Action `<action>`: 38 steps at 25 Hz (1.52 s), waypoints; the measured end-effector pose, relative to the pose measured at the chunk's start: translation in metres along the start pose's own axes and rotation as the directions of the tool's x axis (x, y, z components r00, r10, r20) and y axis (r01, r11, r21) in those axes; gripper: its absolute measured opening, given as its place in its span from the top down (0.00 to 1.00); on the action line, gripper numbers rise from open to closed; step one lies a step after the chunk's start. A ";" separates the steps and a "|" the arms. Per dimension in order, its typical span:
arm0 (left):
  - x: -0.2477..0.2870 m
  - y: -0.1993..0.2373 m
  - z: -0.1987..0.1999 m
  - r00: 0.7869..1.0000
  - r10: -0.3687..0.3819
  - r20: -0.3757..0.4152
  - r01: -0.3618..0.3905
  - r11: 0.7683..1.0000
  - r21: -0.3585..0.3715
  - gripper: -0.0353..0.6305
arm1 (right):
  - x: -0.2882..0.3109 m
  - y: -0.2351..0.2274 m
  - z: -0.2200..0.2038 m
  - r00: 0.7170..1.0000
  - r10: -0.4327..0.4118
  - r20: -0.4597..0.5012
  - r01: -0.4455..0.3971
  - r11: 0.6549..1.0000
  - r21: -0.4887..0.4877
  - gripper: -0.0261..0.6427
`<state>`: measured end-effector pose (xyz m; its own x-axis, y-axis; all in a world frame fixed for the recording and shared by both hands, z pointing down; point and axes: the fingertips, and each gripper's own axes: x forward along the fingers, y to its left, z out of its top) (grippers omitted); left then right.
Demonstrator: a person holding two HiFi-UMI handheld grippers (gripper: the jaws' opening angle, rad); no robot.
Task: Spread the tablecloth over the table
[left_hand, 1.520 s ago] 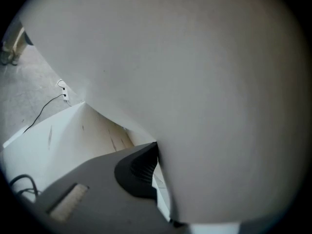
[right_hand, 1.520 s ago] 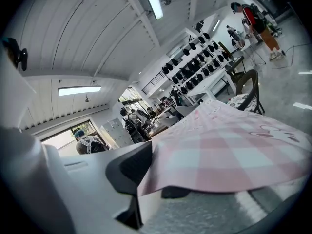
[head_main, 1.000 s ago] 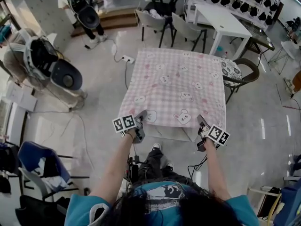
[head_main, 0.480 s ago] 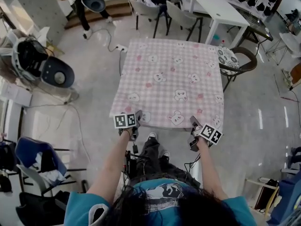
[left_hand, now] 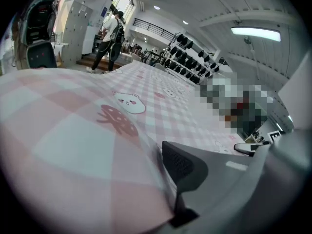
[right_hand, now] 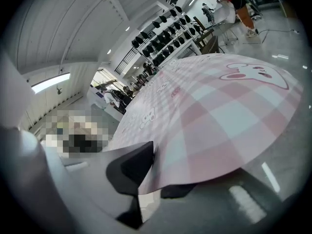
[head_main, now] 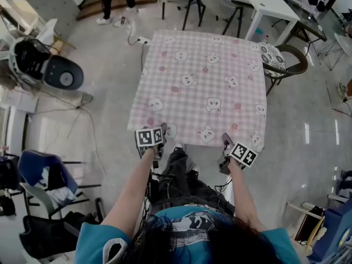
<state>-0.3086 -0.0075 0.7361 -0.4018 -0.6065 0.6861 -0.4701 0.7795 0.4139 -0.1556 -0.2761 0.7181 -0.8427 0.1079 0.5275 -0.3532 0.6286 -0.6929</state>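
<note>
Cloth (head_main: 201,87) at 12 o'clock now lies flatter and lower than a second ago. Left gripper (head_main: 163,129) at 7 o'clock pinches its near edge, jaws just easing apart. Right gripper (head_main: 226,141) at 5 o'clock pinches it too.

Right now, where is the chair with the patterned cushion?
In the head view the chair stands at the upper right, beside the far right corner of the tablecloth, with the white table just behind it.

Tablecloth (head_main: 201,87) lay flat, my left gripper (head_main: 162,130) just eased wider on its near edge, my right gripper (head_main: 225,141) just tightened there
</note>
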 end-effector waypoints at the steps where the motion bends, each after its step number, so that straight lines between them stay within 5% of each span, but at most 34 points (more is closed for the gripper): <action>1: 0.001 0.001 -0.002 1.000 0.016 0.003 -0.016 1.000 -0.001 0.84 | 0.001 -0.003 -0.003 1.000 -0.017 -0.003 0.017 1.000 -0.010 0.90; 6: -0.001 0.002 -0.002 0.999 0.028 0.024 -0.029 0.999 0.039 0.83 | 0.001 -0.008 -0.012 0.999 -0.048 -0.013 0.047 0.998 -0.039 0.86; 10: -0.011 0.005 -0.004 0.997 -0.003 0.073 0.005 0.999 -0.039 0.75 | -0.011 -0.005 -0.021 0.998 -0.012 -0.057 0.009 0.999 -0.045 0.78; 13: -0.019 0.001 -0.016 0.998 -0.006 0.059 0.008 1.000 -0.030 0.70 | -0.024 -0.006 -0.031 0.997 0.005 -0.078 -0.009 0.999 -0.050 0.74; 28: -0.073 -0.030 -0.051 0.999 -0.035 0.036 0.035 0.999 0.018 0.67 | -0.064 0.009 -0.047 0.995 0.071 -0.066 -0.076 0.994 -0.084 0.74; 38: -0.088 -0.073 0.004 0.982 -0.155 0.108 0.133 0.973 0.189 0.68 | -0.060 0.051 -0.032 0.993 0.114 -0.033 -0.119 0.965 -0.236 0.74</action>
<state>-0.2423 -0.0115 0.6433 -0.4065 -0.7332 0.5452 -0.6596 0.6484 0.3802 -0.1106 -0.2261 0.6670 -0.8637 0.2042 0.4608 -0.1450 0.7750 -0.6151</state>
